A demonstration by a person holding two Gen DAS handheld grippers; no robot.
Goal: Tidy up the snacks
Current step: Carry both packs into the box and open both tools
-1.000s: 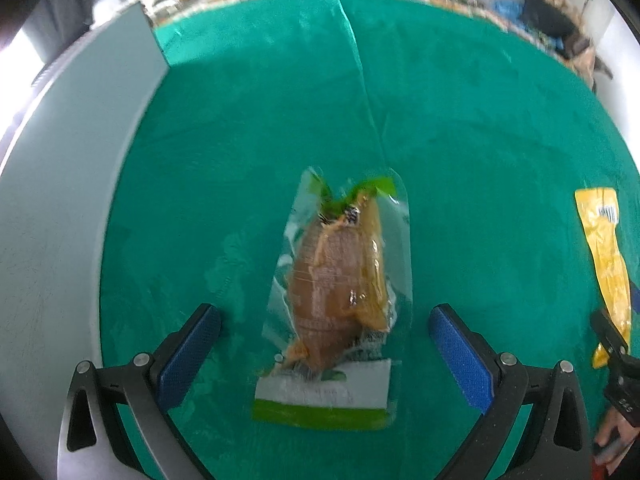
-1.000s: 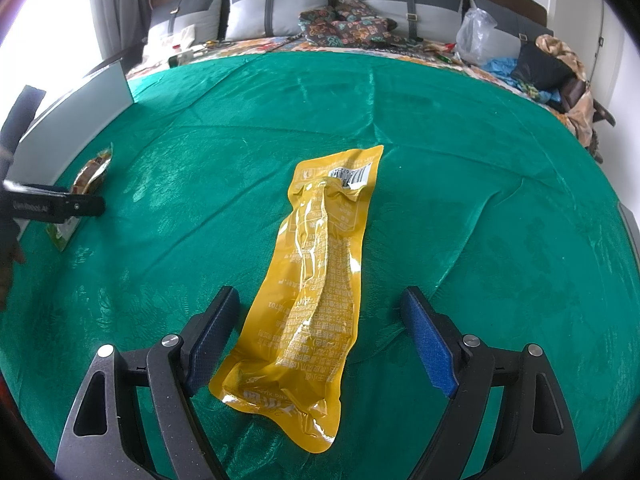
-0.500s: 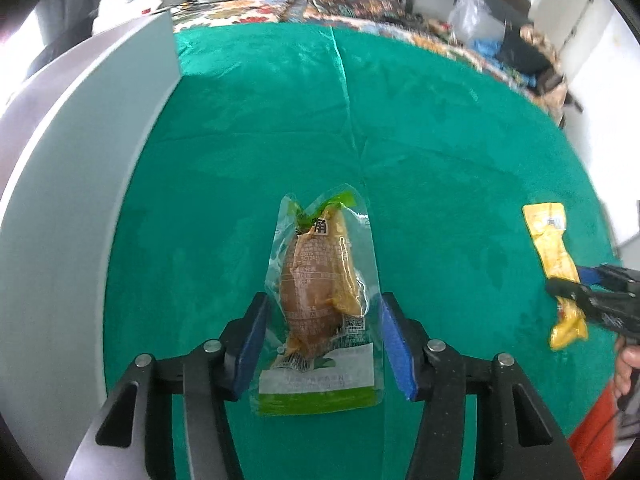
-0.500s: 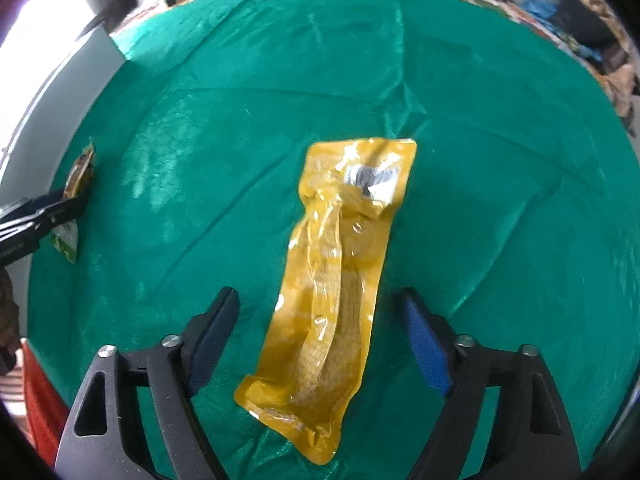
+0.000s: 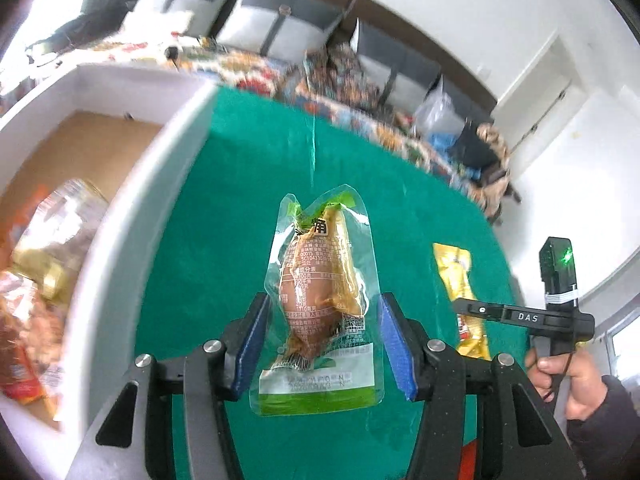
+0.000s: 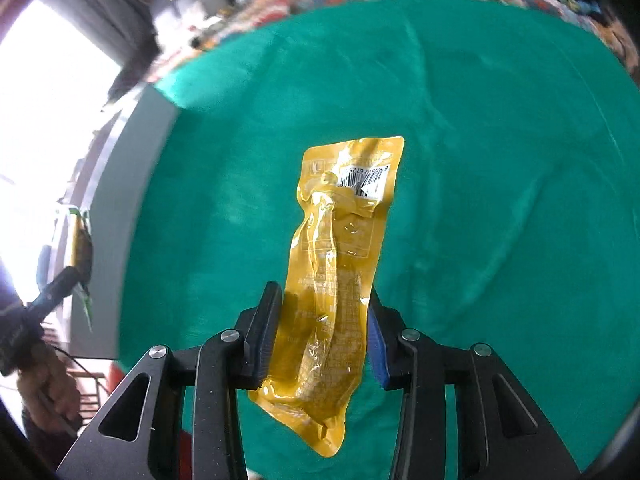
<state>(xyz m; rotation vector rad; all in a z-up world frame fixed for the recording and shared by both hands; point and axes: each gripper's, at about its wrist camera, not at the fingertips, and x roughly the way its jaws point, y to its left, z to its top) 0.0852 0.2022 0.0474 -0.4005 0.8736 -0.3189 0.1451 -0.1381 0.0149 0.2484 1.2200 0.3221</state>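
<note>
Both grippers hold slippery packs lifted above the green cloth (image 6: 500, 160): the left gripper (image 5: 320, 344) pinches the clear snack pouch (image 5: 320, 296) near the white box (image 5: 132, 208) at left, while the right gripper (image 6: 326, 332), just closing, clamps the yellow packet (image 6: 336, 280), and either pack could slide out.

My left gripper (image 5: 320, 344) is clamped on the clear pouch (image 5: 320, 284). My right gripper (image 6: 326, 336) has just been closing and pinches the yellow pouch (image 6: 336, 280), both lifted.

The clear pouch (image 5: 320, 300) with a green bottom band held a brown snack – it hung lifted above the green cloth, long axis pointing away. The yellow packet (image 6: 336, 280) – long, glossy, barcode at its far end – was lifted too.
</note>
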